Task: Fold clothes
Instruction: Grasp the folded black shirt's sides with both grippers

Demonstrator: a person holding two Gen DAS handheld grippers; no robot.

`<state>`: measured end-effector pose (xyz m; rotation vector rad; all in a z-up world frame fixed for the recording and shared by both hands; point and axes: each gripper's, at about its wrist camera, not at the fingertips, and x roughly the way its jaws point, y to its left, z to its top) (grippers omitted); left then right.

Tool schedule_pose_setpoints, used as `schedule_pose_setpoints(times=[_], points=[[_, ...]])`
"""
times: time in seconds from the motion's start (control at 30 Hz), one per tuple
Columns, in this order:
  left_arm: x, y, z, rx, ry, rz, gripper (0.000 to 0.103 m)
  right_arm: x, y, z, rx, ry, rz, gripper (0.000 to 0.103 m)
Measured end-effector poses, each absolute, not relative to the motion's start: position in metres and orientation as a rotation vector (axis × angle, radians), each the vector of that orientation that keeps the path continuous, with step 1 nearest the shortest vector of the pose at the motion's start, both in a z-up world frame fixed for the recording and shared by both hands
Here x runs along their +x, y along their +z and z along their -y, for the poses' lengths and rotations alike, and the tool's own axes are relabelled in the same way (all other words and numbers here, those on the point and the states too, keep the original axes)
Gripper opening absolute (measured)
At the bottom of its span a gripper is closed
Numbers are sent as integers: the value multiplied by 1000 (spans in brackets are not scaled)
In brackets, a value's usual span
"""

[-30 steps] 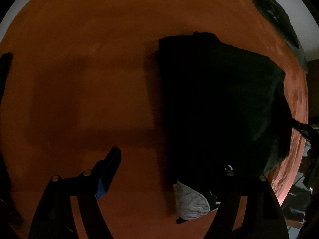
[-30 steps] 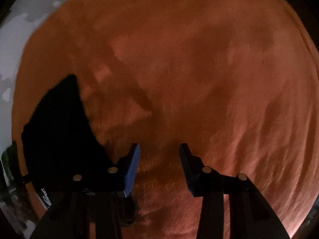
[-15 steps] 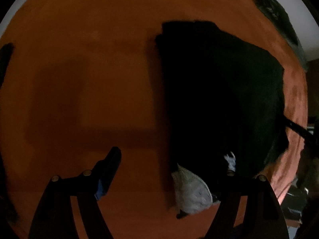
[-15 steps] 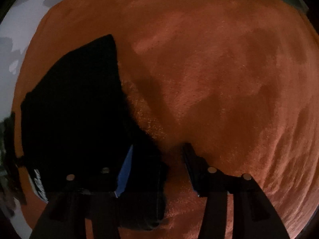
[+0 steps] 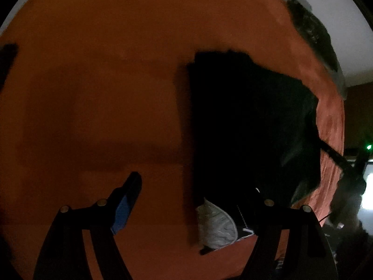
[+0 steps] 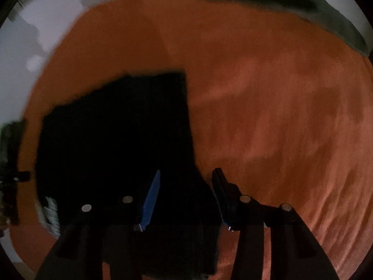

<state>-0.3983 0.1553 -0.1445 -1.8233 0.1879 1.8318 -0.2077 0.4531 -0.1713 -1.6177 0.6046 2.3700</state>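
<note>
The right gripper [image 6: 186, 182] has slid over the black garment [image 6: 116, 140]; its jaws just closed slightly, gripping nothing. The left gripper [image 5: 198, 186] stays wide apart. The garment lies lengthwise toward the orange bed's [image 6: 279, 116] far edge.

A black, folded cloth garment [image 6: 116, 140] lies flat on a wide orange, softly napped fabric surface [image 6: 279, 116], filling the left and lower middle of the view. The right gripper [image 6: 186, 175], black-framed with blue pads on its two fingers, points down over the garment's right edge; its jaws have just been closing a little and stand apart, with dark cloth showing below the gap, pads not pressing it. A pale patterned patch [image 6: 50, 212] peeks out at the garment's lower left. A dark greenish cloth [image 6: 291, 2] lies along the far top edge.
</note>
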Motion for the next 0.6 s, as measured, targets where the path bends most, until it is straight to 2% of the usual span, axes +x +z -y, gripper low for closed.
schedule_pose_setpoints(times=[0.07, 0.17, 0.3, 0.4, 0.5, 0.6], points=[[-413, -143, -147, -1802, 1811, -168, 79, -214, -163, -460, -1606, 2414, -683, 45], [-434, -157, -150, -1819, 1678, 43, 79, -224, -170, -464, -1655, 2413, -806, 45], [-472, -182, -162, -1915, 1709, 18, 77, -266, -167, -471, -1507, 2341, -726, 45], [-493, -157, -165, -1858, 1777, 50, 77, -365, -144, -478, -1413, 2323, -651, 45], [-490, -135, -153, -1844, 1701, 163, 78, -437, -147, -464, -1535, 2349, -522, 45], [-480, -144, -179, -1822, 1650, 85, 78, -470, -152, -455, -1676, 2379, -371, 45]])
